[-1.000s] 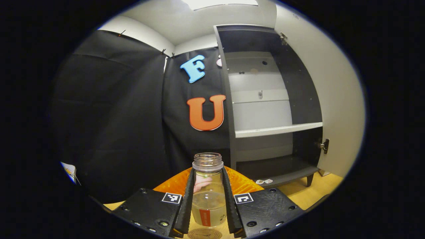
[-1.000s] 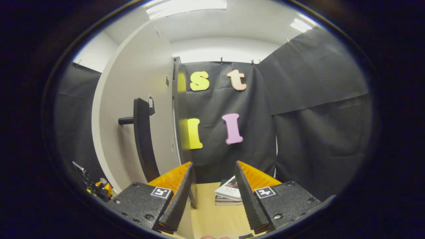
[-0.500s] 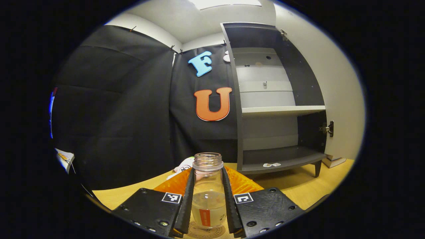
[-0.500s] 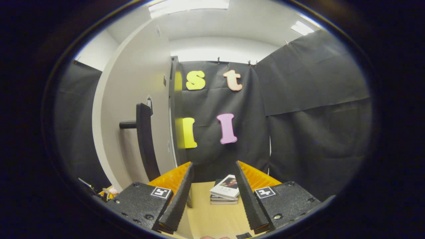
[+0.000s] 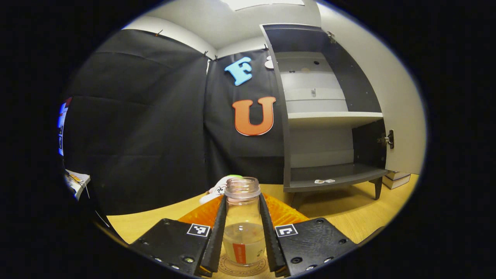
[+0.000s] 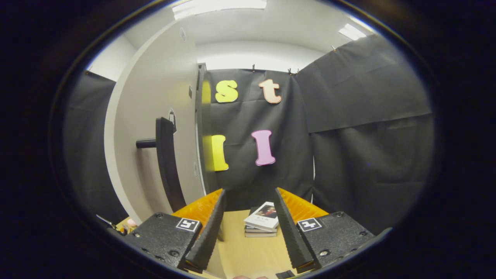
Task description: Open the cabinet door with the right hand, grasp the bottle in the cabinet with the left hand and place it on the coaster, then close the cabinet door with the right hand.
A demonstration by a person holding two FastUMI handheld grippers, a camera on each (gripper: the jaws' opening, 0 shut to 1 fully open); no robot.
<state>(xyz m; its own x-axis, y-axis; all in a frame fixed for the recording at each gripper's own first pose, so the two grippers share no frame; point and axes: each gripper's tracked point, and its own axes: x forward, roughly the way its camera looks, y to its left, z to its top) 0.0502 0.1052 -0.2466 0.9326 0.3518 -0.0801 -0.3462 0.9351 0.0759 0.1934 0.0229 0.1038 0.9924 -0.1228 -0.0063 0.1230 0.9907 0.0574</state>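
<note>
Gripping the bottle (image 5: pixel 243 224) on both sides, the left claw (image 5: pixel 243 236) holds it upright on the coaster (image 5: pixel 242 268) on the desk (image 5: pixel 348 211); cabinet door (image 6: pixel 155 128) stands open; right claw (image 6: pixel 250 228) fingers apart, empty, near the door handle (image 6: pixel 167 162).

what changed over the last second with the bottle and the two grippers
The left gripper has carried the bottle down: the cabinet sits higher in its view, more table shows, and the coaster under the bottle's base shows more fully. Both fingers stay clamped on the bottle. The right gripper barely shifted, open beside the open cabinet door, its handle untouched.
</note>
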